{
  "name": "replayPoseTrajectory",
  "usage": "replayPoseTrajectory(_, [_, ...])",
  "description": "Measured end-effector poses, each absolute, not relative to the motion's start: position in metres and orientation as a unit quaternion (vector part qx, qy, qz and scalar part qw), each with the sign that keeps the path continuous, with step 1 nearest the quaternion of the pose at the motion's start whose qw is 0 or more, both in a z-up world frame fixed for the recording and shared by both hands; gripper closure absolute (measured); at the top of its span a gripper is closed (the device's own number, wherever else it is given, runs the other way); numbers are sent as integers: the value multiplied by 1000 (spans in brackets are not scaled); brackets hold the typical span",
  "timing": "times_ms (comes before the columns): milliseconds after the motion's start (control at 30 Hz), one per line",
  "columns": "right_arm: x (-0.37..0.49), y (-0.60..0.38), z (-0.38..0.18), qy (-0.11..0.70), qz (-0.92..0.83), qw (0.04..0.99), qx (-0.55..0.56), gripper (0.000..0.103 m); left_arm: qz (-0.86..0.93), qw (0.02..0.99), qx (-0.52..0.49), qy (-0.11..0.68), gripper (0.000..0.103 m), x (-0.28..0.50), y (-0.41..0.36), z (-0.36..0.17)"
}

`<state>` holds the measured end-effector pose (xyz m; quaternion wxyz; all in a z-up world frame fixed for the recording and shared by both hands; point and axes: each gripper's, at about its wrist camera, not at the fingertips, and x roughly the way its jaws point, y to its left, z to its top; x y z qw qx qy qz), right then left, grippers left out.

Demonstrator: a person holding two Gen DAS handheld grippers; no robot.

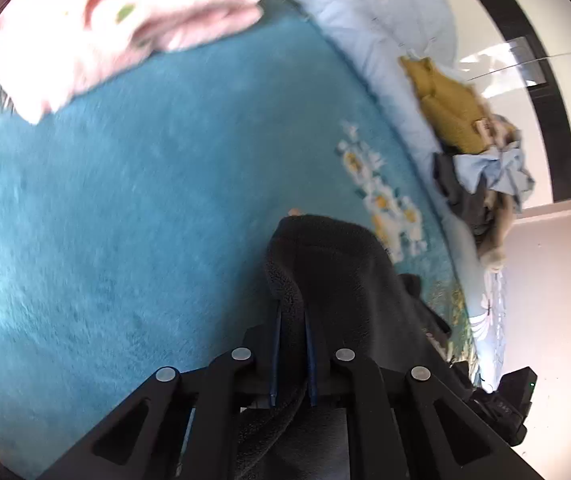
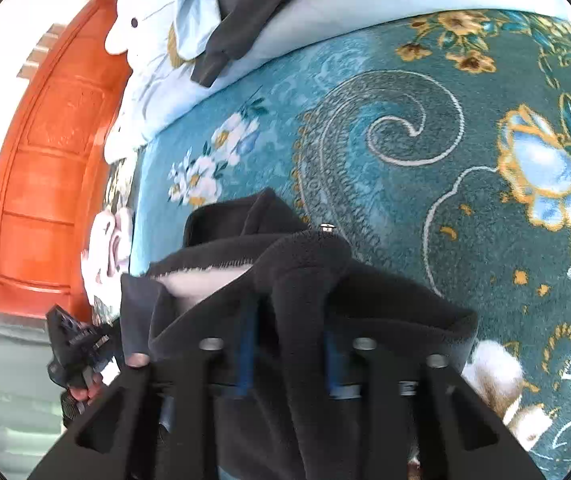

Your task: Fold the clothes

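Left gripper: The left gripper (image 1: 291, 320) fills the bottom of its view, jaws drawn nearly together and pinching a fold of the black fleece garment (image 1: 337, 276), which humps up over the fingertips.

Right gripper: The right gripper (image 2: 291, 312) is likewise closed on the same garment (image 2: 305, 280), dark pile draped over both blue fingers (image 2: 245, 356); a pale lining shows to one side.

Garment's place: Gathered between the two tools, it hangs just above the teal patterned blanket (image 1: 125, 220) covering the bed, near the blanket's flowered edge.

Surroundings: A pink cloth (image 1: 97, 28) lies toward the blanket's far corner; a heap of other clothes (image 1: 481, 168) sits on the pale blue quilt (image 1: 377, 40) along the far edge. An orange door (image 2: 41, 184) stands beyond the bed.

Handling: The fleece looks thick, soft and limp, light enough to lift but likely to sag and bunch; not slippery, not fragile.

Where to hold: Seams, hem or shoulder edges would probably give the firmest pinch, one tool at each corner to keep the cloth spread.
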<state>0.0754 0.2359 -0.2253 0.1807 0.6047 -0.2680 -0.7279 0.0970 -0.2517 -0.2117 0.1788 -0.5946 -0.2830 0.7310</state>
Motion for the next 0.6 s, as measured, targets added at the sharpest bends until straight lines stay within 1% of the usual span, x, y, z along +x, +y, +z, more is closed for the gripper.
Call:
replayPoseTrajectory(33, [77,237,-224,-273,-724,184,606,93,735,182,-587,-285,93,96,-252,-207])
replayPoseTrajectory(100, [79,243,-220,-296,-719,186,601,93,742,190,-571,-294,93,94,-255,-196])
replayPoseTrajectory(267, [83,283,-180,-370,-733,200,535,94,754,225,-531,-315,93,82,-254,-165])
replayPoseTrajectory(367, [87,308,-163,-365,-755,183,514,94,760,237,-523,-304,93,74,-243,-158])
replayPoseTrajectory(433, [89,323,-180,-373,-750,149,526,94,761,234,-530,-293,93,67,-235,-163])
replayPoseTrajectory(600, [97,328,-239,-388,-710,92,581,94,737,183,-602,-247,93,59,-216,-215])
